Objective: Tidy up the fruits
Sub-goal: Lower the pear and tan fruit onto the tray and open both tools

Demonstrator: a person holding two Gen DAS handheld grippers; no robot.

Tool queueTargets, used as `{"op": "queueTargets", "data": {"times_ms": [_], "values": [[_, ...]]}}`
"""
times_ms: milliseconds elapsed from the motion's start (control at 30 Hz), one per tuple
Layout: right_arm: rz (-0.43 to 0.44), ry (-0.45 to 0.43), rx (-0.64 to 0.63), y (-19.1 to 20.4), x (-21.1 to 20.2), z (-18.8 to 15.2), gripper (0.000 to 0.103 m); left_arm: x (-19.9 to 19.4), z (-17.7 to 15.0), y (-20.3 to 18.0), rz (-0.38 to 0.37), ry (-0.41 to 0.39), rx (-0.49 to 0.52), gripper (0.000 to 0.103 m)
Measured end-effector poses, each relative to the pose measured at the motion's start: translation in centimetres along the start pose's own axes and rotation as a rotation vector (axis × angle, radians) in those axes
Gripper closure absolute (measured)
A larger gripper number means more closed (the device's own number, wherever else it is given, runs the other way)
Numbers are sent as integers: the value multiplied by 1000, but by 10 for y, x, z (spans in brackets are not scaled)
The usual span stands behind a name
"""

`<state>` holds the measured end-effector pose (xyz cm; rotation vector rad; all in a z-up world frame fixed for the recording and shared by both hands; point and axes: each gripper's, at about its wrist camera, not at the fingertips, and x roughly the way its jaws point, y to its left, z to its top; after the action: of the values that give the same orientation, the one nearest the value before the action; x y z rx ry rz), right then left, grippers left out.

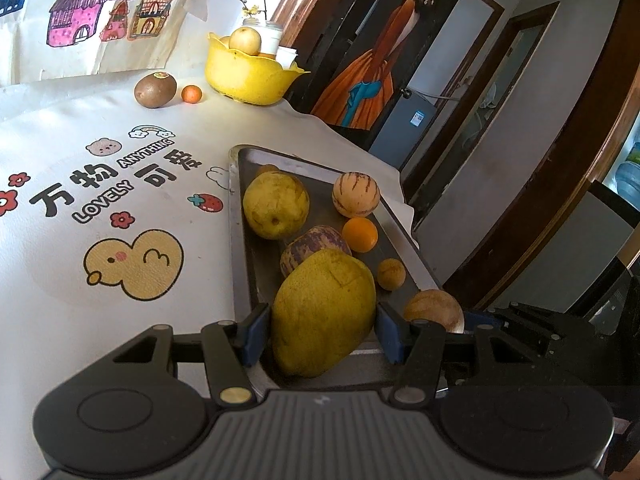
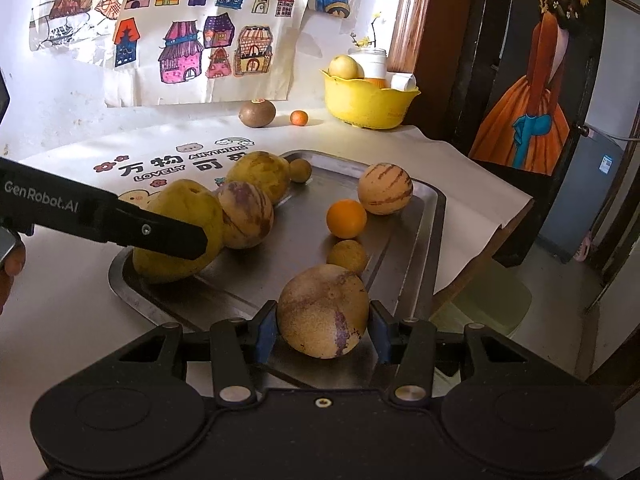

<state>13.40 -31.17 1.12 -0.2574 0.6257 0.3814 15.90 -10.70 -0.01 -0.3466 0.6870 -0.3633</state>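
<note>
On the metal tray: fruit is lying loose, and both grippers are reaching in from its near end.
Left gripper [image 1: 323,330]: its blue pads are pressing both sides of the large yellow-green fruit [image 1: 324,312], so the jaws are grasping it; the fruit is sitting tilted at the tray's near end.
Right gripper [image 2: 323,330]: its jaws are closing around the tan purple-streaked melon [image 2: 323,310], with the pads lying against or just beside its flanks; the melon is resting on the tray floor.
Tray [image 2: 404,240]: it is lying on the printed tablecloth [image 1: 80,168], near the table's right edge.
Other fruit on the tray: a round yellow fruit [image 1: 276,205], a pale striped melon [image 1: 356,194], an orange [image 1: 360,234], a purple-striped melon [image 1: 308,246] touching the held yellow-green fruit, and a small yellowish fruit [image 1: 391,274] are sitting apart from the grippers.
Yellow bowl [image 1: 248,76]: it is standing at the far end of the table, holding a pale apple [image 1: 245,41].
Beside the bowl: a brown kiwi [image 1: 155,90] and a small tangerine [image 1: 191,94] are lying on the cloth, close together.
</note>
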Motion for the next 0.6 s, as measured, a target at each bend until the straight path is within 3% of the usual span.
{"op": "queueTargets", "data": {"times_ms": [267, 600], "values": [[-15, -14, 15, -1, -4, -4, 46, -1, 1, -2, 2, 23, -11, 42], [-29, -29, 27, 2, -24, -7, 40, -17, -1, -4, -12, -15, -27, 38]]}}
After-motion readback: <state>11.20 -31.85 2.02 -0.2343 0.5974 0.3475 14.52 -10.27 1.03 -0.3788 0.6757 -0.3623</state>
